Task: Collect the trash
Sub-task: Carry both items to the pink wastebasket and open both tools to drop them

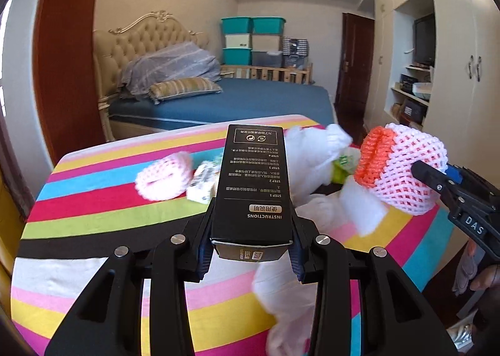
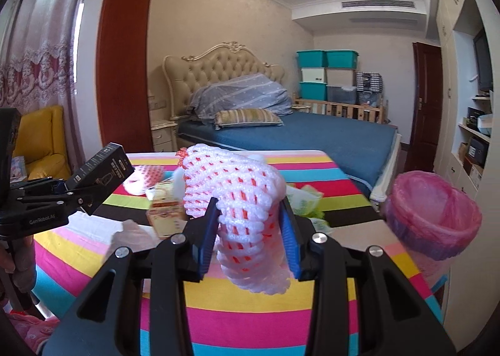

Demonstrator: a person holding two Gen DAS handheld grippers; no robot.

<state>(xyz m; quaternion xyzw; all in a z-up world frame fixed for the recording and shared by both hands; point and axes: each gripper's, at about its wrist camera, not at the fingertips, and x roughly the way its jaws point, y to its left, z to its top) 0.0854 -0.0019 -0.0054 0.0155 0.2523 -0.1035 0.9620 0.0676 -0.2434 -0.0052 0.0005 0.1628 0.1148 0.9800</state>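
Observation:
My left gripper (image 1: 251,228) is shut on a long black box (image 1: 254,181) with printed instructions, held above the striped table (image 1: 103,206). In the right wrist view the same black box (image 2: 103,167) shows at the left in the left gripper (image 2: 78,190). My right gripper (image 2: 250,231) is shut on a pink-and-orange foam fruit net (image 2: 237,196), lifted off the table (image 2: 250,309). That foam net (image 1: 400,165) also appears at the right of the left wrist view, with the right gripper (image 1: 437,181) on it. A second pink foam net (image 1: 164,179), a small carton (image 1: 203,182) and white tissues (image 1: 315,149) lie on the table.
A bin with a pink liner (image 2: 434,215) stands at the table's right edge. A small orange-printed carton (image 2: 165,212) and green-and-white wrappers (image 2: 303,196) lie on the cloth. Behind the table are a blue bed (image 2: 312,134), stacked storage boxes (image 2: 325,74) and a yellow armchair (image 2: 47,143).

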